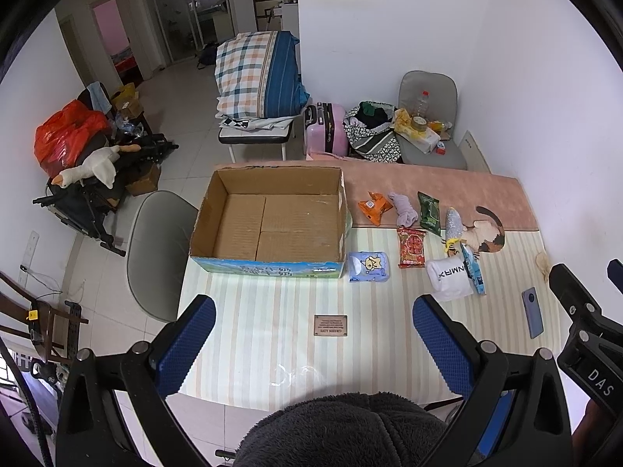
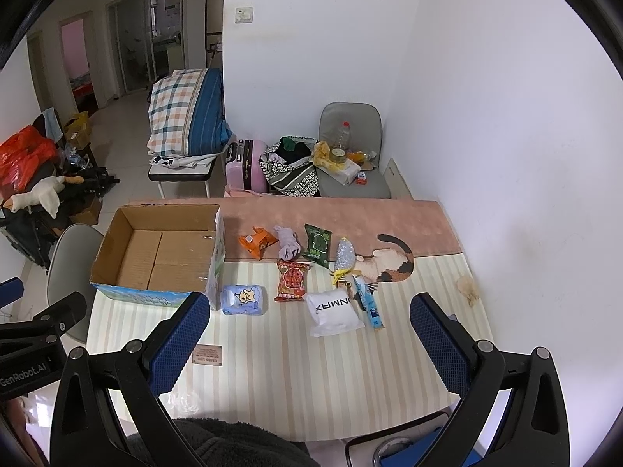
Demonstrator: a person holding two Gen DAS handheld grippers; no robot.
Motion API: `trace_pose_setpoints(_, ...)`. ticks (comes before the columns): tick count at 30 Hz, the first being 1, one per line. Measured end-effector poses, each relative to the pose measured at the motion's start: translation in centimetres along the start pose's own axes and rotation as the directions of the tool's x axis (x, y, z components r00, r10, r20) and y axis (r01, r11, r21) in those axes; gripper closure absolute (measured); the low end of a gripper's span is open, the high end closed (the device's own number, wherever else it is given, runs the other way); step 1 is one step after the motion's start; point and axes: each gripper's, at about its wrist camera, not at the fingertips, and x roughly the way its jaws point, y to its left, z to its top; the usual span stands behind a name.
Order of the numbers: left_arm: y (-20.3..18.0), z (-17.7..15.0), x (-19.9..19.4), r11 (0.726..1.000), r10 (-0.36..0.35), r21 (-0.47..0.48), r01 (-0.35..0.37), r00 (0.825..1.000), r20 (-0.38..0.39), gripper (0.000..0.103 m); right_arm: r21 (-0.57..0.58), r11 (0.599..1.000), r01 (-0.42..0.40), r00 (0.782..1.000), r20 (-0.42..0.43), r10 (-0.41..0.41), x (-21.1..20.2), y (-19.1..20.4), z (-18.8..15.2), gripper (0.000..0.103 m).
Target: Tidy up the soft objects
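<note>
Your two claws hover spread and empty over the striped surface (image 1: 272,311), soft goods not yet boxed.

The open cardboard box (image 1: 272,218) sits empty at the far left; right of it lie the white pillow pack (image 2: 335,311), blue tissue pack (image 2: 243,299), red snack packet (image 2: 292,281), green packet (image 2: 317,247), orange packet (image 2: 257,242) and lilac sock (image 2: 289,246). Left claw (image 1: 315,346) and right claw (image 2: 311,334) both gape, nearer you than the box.

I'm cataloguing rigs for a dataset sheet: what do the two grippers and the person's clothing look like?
Both the left gripper and right gripper have black angular frames with silver bolts and blue, textured pads. One body reads "DAS", the other "GenRobot.AI". The person wears dark grey fleece.
</note>
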Motion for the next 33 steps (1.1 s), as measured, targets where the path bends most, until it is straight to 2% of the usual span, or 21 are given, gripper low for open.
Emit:
trace_pose_setpoints(17,0.7,0.0,-0.2,1.0,0.003,-0.004,-0.003,1.0,-0.002,0.0,-0.004,1.0,-0.012,1.0,0.0,0.012,0.4,0.8,0.0,0.0)
trace_pose_setpoints(21,0.8,0.7,0.7,1.0,-0.006,-0.003,0.006,1.0,-0.025,0.0,0.037,0.999,-0.028,0.999,-0.028,0.029,1.7,-0.2,0.2,0.0)
trace_pose_setpoints(27,-1.4,3.1,5.7,0.999,-0.001,0.032,0.003,0.998,-0.066,0.0,0.122,0.992,-0.019,0.993,-0.117,0.034,6.7,-4.1,0.6,0.0)
trace_pose_setpoints(33,-5.3,5.9,13.8,0.996,-0.004,0.09,0.02,0.986,-0.167,0.0,0.196,0.98,0.039,0.965,-0.262,0.014,16.1,-10.4,0.6,0.0)
